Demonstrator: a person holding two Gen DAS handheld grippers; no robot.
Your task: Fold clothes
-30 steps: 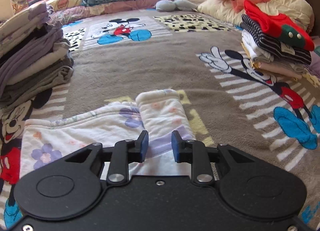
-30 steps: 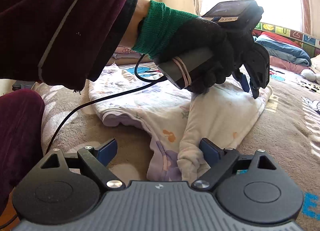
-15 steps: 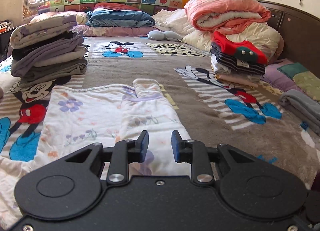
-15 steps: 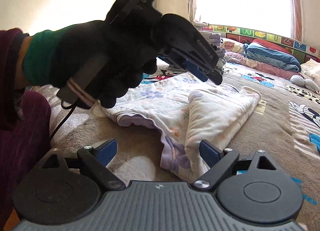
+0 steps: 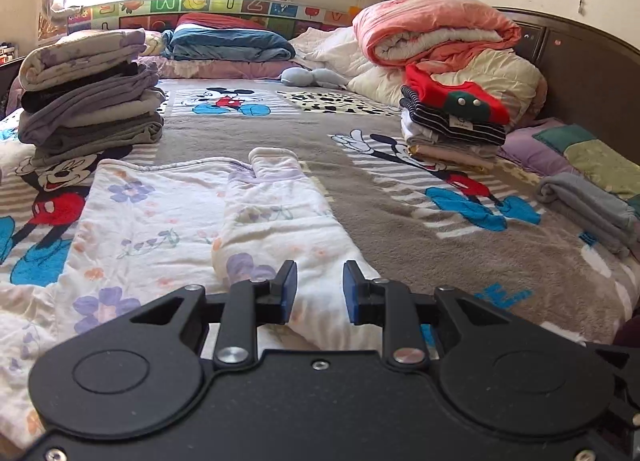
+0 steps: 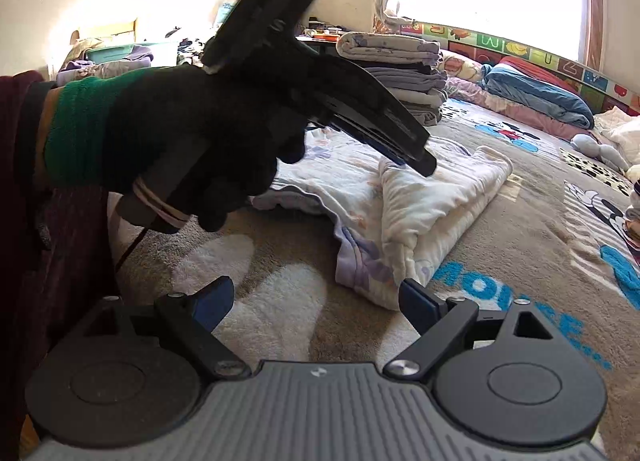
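Bed, grey cartoon-mouse blanket (image 5: pixel 280 133): floral garment (image 5: pixel 168 221) spread near edge; folded stacks left (image 5: pixel 88 93) and right (image 5: pixel 452 121); grey folded item (image 5: pixel 588 209); bedding heap (image 5: pixel 436 33); pillows (image 5: pixel 228 47).

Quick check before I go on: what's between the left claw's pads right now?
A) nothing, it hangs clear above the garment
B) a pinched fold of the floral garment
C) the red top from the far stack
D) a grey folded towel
A: the left claw shows a bare gap between its blue pads, and the right wrist view shows it raised above the floral garment, not gripping cloth.
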